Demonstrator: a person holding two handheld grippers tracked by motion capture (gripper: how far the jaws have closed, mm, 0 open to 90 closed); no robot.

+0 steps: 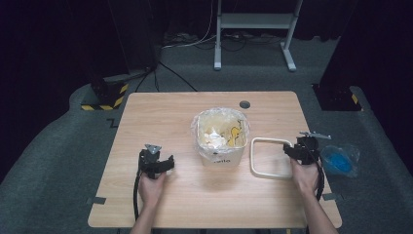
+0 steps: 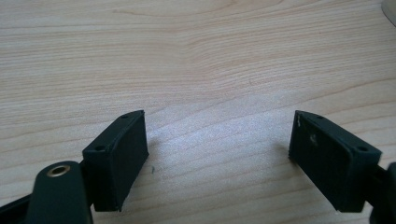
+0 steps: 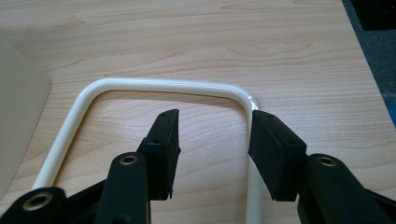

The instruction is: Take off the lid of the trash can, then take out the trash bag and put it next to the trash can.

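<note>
Desk: light wood-grain top, rectangular, with a round dark grommet set near its far edge, right of centre.

Blue item in a clear plastic bag: placed at the right edge of the desk, partly overhanging it.

White metal frame: seen on the floor beyond the desk, standing on two feet.

Yellow-and-black striped base: seen on the floor at the far left corner of the desk, with cables trailing beside it.

Grey carpet: laid around the desk on all sides.
</note>
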